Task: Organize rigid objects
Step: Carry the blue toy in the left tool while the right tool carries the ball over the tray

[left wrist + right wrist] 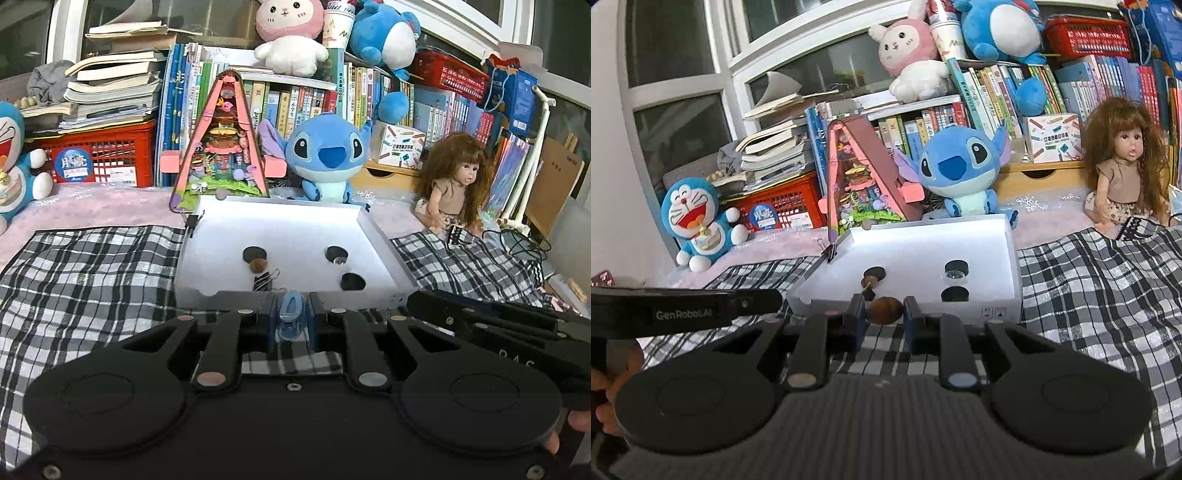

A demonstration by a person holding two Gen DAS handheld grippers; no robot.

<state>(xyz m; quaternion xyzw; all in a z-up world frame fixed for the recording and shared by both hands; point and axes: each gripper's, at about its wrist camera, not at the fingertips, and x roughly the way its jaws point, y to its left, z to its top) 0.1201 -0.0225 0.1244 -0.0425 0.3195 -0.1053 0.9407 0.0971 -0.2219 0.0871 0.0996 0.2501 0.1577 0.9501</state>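
**Both grippers loaded, held short of the white tray**

Left black two-finger gripper (pixel 291 317): clamped on a small light-blue plastic clip (pixel 291 314), upright between the blue finger pads. Held above the black-and-white checked cloth (pixel 92 280), just short of the near wall of the shallow white foam tray (pixel 384 243).

Right black two-finger gripper (pixel 885 312): clamped on a small brown rounded nut-like object (pixel 885 310), pinched from both sides by the fingers. Positioned likewise in front of the near tray wall, over the checked cloth. Visible in the left wrist view as a black body at the right edge, close beside the left gripper.

Tray contents, from the left wrist view:
- three dark round recesses (pixel 255 254) in the floor
- a brown round object (pixel 258 265) touching the near edge of the left recess
- a black binder clip with wire handles (pixel 263 282) just in front of that brown object
- a small clear object (pixel 339 260) at the rim of the rear right recess; exact nature not discernible

Second black binder clip (pixel 192 221) fixed on the far left corner of the tray.

Behind the tray: blue Stitch plush toy (pixel 327 158), pink triangular miniature house model (pixel 221 144), long-haired doll (pixel 456 181) seated on the right, rows of books (pixel 295 103)
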